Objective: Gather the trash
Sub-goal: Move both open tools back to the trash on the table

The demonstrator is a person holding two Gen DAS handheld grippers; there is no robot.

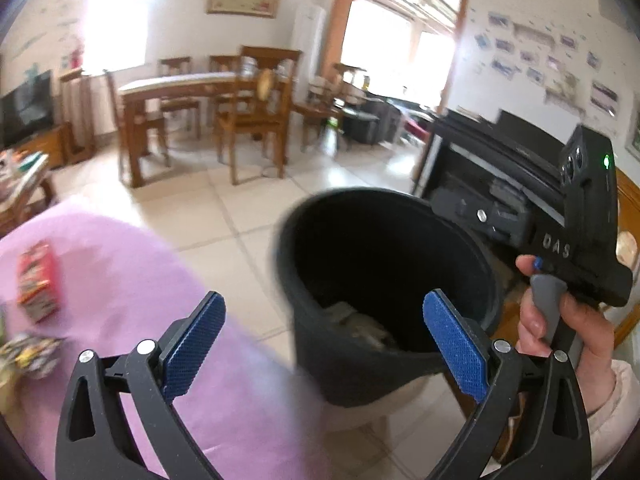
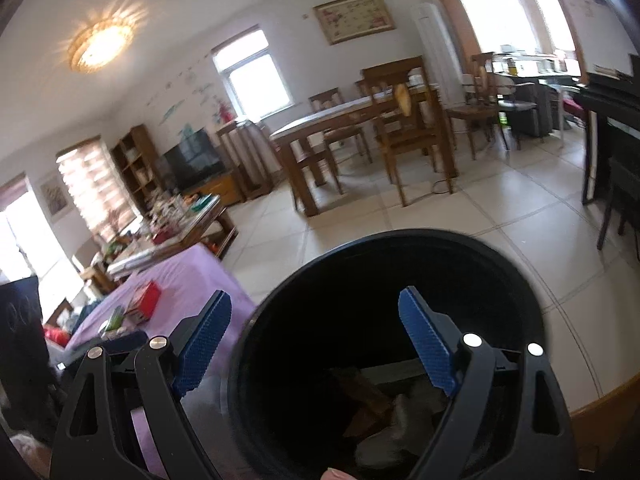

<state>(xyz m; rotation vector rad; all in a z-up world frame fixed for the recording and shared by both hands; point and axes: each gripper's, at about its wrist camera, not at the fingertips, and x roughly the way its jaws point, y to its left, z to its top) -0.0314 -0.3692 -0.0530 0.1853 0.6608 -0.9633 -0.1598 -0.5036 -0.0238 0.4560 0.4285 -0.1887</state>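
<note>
Trash bin (image 2: 384, 320), black, fills the lower centre; left gripper (image 1: 324, 348) and right gripper (image 2: 316, 340) hang over it, jaws apart, empty, likely for dropping litter.

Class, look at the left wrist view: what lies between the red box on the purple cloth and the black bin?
Only bare purple cloth, then pale floor tiles, separate the red box from the black bin.

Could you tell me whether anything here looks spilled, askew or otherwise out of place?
Nothing looks spilled or damaged. The black bin stands upright with trash already in its bottom. A red carton and crumpled wrappers lie loose on the purple cloth, uncollected. Both the left tongs and right tongs are open and empty.
</note>
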